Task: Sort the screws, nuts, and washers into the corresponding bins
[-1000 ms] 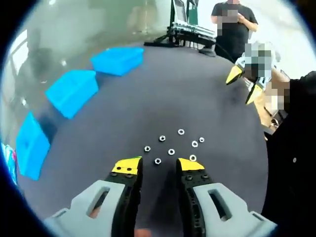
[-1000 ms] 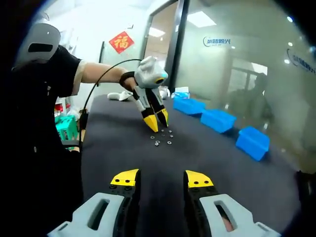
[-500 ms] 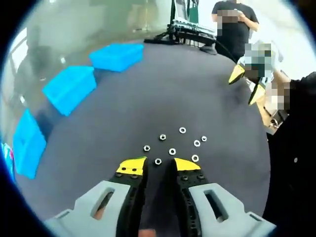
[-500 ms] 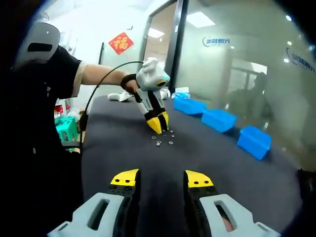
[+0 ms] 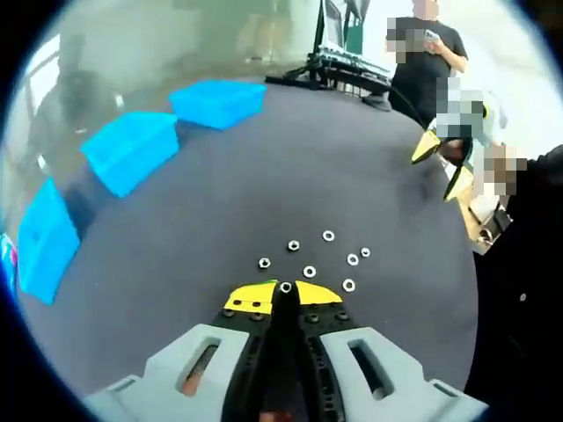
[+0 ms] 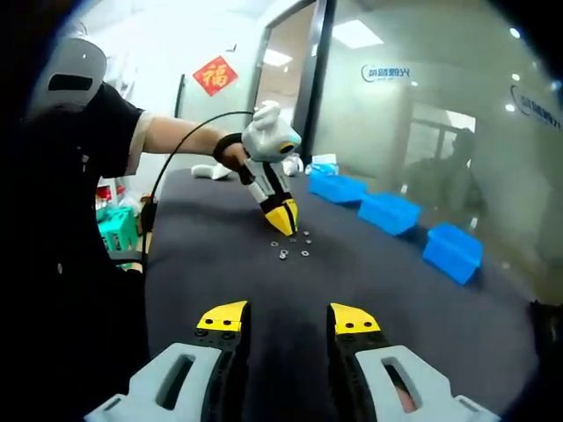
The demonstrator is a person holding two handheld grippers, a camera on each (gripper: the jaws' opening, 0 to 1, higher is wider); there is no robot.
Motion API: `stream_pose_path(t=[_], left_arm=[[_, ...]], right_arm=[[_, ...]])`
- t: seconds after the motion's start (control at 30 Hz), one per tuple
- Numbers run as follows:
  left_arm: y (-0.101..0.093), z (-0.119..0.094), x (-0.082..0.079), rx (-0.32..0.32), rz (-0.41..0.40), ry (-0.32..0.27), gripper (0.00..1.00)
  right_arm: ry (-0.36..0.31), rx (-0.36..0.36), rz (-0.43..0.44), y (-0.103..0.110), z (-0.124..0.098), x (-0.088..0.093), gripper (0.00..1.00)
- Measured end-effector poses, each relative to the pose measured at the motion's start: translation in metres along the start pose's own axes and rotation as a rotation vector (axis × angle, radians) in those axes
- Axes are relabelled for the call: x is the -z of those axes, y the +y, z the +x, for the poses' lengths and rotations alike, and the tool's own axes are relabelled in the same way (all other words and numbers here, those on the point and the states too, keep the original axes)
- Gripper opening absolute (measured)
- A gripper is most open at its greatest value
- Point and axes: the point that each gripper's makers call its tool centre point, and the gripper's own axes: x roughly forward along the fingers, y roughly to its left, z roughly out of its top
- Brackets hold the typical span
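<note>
- The left gripper (image 5: 283, 289) has its yellow-tipped jaws pinched together on a nut (image 5: 285, 287) at the near edge of the scatter, tips down on the dark desk (image 5: 264, 176).
- In the right gripper view the left gripper (image 6: 283, 224) slants steeply down from a bare forearm (image 6: 180, 132) reaching in from the left.
- The right gripper (image 6: 286, 322) hangs low over bare desk with jaws spread and nothing between them.
- The remaining nuts (image 5: 310, 272) lie loose just past the left tips.
- Three blue bins (image 5: 130, 149) line the desk's far edge, well apart from the nuts.
</note>
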Motion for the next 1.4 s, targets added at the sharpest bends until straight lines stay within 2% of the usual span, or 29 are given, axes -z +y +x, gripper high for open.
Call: stream_pose_path(t=[0.17,0.27,0.33,0.5,0.6,0.8,1.03,1.17,1.27,1.33,1.4], left_arm=[[0.000,-0.003,-0.002,-0.009,-0.007,-0.034,0.02],[-0.001,-0.008,-0.007,-0.007,-0.057,-0.095,0.01],[-0.001,-0.012,-0.003,-0.017,-0.041,-0.102,0.01],[-0.001,-0.024,-0.005,-0.041,-0.063,-0.180,0.01],[0.008,-0.035,-0.008,-0.102,-0.073,-0.243,0.00],[0.016,-0.060,-0.011,-0.165,-0.121,-0.358,0.00],[0.015,-0.083,-0.013,-0.238,-0.178,-0.475,0.00],[0.009,-0.092,-0.007,-0.278,-0.184,-0.516,0.00],[0.014,-0.105,-0.007,-0.335,-0.181,-0.560,0.00],[0.023,-0.115,-0.009,-0.401,-0.161,-0.582,0.00],[0.028,-0.122,-0.012,-0.411,-0.171,-0.604,0.00]], right_arm=[[-0.004,0.019,0.004,-0.004,0.000,-0.002,0.31],[-0.010,0.034,0.008,-0.007,0.000,-0.003,0.31],[-0.016,0.044,0.013,-0.009,0.000,-0.004,0.31],[-0.031,0.066,0.032,-0.012,-0.001,-0.004,0.31],[-0.038,0.076,0.038,-0.012,-0.002,-0.005,0.31],[-0.047,0.098,0.055,-0.012,-0.005,-0.007,0.31],[-0.063,0.129,0.062,-0.015,-0.011,-0.012,0.31],[-0.084,0.142,0.085,-0.018,-0.014,-0.016,0.31],[-0.090,0.145,0.087,-0.019,-0.014,-0.017,0.31],[-0.097,0.148,0.090,-0.020,-0.014,-0.018,0.31],[-0.101,0.150,0.094,-0.021,-0.013,-0.019,0.31]])
